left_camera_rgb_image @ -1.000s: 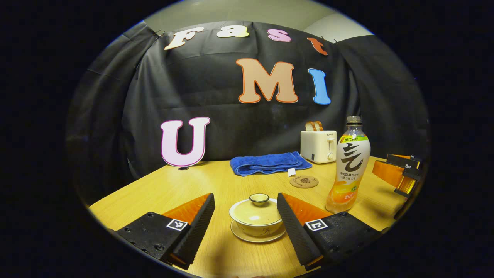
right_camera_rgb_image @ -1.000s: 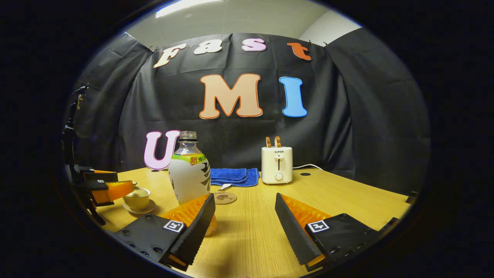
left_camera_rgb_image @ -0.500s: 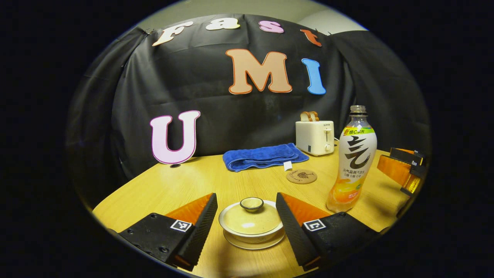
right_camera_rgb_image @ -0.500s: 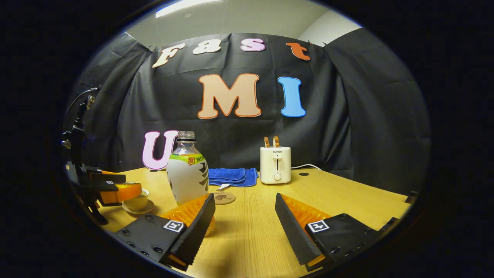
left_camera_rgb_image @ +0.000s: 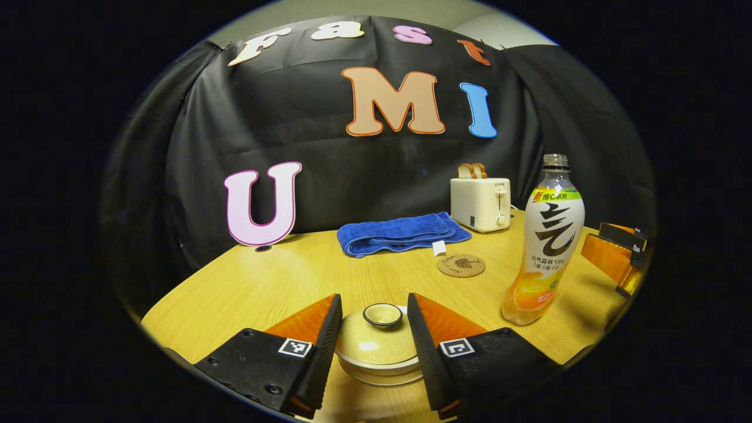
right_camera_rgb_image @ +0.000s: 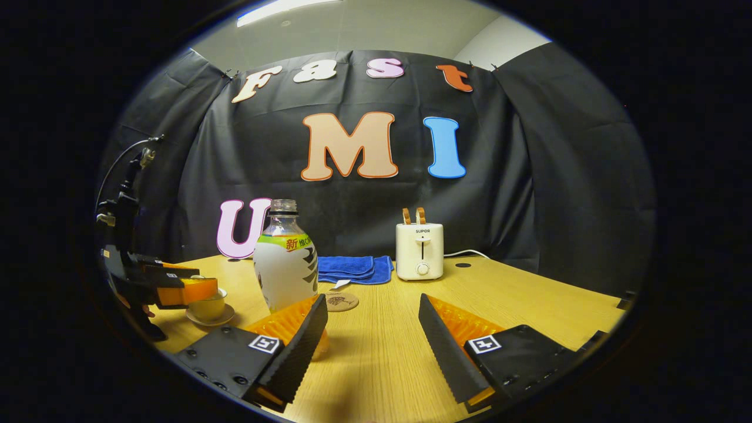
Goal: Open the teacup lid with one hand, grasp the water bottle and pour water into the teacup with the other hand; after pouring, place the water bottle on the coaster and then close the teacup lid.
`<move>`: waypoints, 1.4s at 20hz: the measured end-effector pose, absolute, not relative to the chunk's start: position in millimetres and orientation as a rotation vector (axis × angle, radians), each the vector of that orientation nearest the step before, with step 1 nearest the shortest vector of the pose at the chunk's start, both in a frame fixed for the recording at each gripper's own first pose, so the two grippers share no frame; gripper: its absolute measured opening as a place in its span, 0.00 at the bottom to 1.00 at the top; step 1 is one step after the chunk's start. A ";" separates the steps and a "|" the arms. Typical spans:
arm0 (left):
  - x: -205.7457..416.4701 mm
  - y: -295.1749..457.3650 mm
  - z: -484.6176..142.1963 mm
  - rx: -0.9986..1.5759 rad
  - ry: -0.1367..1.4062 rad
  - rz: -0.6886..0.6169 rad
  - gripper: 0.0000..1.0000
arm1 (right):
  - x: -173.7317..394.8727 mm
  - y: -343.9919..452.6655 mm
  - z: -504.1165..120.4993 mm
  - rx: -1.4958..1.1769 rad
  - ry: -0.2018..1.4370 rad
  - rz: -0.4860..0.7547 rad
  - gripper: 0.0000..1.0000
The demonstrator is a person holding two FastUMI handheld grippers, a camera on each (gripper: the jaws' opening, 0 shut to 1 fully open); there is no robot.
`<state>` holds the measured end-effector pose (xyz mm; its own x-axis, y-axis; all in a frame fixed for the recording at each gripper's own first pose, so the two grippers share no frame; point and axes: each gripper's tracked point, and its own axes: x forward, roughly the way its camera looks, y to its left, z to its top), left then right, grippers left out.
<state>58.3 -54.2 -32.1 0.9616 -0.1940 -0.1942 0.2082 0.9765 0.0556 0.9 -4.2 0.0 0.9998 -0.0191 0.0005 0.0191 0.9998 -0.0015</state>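
Straight ahead of the left gripper, between its parted fingers, sits the teacup lid — knob up, on the centre line, neither finger touching it. The right gripper hangs open and empty, with the water bottle upright just off its left finger — so the lid falls to the left.

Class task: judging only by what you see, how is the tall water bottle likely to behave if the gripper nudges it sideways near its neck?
The water bottle is tall with a narrow base, so it probably tips rather than slides. It has no cap, so a tip would likely spill. Its smooth label may feel slippery.
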 end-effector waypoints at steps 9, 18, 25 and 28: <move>63.0 -52.2 -28.5 0.075 0.169 -0.188 0.28 | 0.2 -4.4 -0.1 -0.002 -0.001 -0.019 0.97; 61.7 -52.8 -17.1 0.030 0.126 -0.202 0.24 | 1.4 -3.4 -0.4 -0.001 0.002 -0.018 1.00; 54.9 -28.5 0.8 -0.033 0.091 -0.160 0.24 | -3.6 17.5 -1.3 0.002 0.004 0.046 0.99; 51.1 -15.0 7.1 -0.039 0.079 -0.138 0.24 | -8.1 32.0 -2.0 0.004 0.009 0.085 0.97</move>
